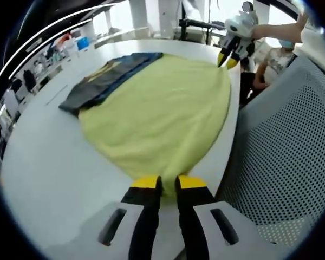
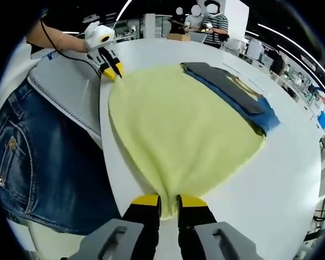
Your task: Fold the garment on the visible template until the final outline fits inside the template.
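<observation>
Yellow garment (image 1: 162, 114) edge pinched between both jaws.

My white desk (image 1: 54, 162) carries a yellow garment (image 1: 162, 116) at frame centre, with folded dark blue clothing (image 1: 105, 78) at upper left.

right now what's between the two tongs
The yellow garment stretches between the left tongs and right tongs, each pinching an edge, clearest in the right gripper view.

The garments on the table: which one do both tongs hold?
The yellow garment, gripped at opposite edges by left tongs and right tongs; the dark folded garments lie untouched.
</observation>
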Demonstrator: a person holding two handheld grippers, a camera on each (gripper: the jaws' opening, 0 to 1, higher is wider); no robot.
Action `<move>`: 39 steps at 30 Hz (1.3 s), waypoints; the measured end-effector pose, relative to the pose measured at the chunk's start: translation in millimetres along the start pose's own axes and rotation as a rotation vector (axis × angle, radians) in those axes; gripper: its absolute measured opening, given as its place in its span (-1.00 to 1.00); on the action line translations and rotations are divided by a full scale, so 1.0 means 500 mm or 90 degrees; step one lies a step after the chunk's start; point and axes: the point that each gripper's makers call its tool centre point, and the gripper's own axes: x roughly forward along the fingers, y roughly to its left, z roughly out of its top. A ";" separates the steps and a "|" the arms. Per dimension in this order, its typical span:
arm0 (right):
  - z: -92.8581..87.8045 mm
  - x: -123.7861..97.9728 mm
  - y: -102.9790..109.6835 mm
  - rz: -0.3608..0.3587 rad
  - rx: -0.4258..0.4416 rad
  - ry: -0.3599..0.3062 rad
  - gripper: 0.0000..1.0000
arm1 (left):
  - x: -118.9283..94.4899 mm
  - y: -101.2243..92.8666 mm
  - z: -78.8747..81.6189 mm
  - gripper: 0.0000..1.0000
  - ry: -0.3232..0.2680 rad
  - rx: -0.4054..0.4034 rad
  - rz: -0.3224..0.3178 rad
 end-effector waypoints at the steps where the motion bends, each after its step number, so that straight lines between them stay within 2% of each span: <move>1: 0.000 0.000 -0.001 0.001 0.003 -0.001 -0.88 | 0.000 0.000 0.000 -0.86 0.001 0.000 0.000; 5: 0.003 0.003 -0.007 -0.002 0.004 -0.007 -1.00 | 0.002 0.001 0.002 -0.91 0.004 0.004 0.006; 14: 0.004 0.002 -0.008 0.009 0.028 -0.014 -1.00 | 0.002 0.002 0.004 -0.96 0.015 -0.001 0.018; 25: 0.012 -0.019 0.012 0.027 0.050 -0.030 -1.00 | -0.028 -0.004 0.015 -0.96 -0.009 -0.021 0.054; 39: 0.002 -0.041 0.048 0.049 0.073 -0.031 -1.00 | -0.055 -0.039 0.015 -0.97 -0.007 -0.033 0.049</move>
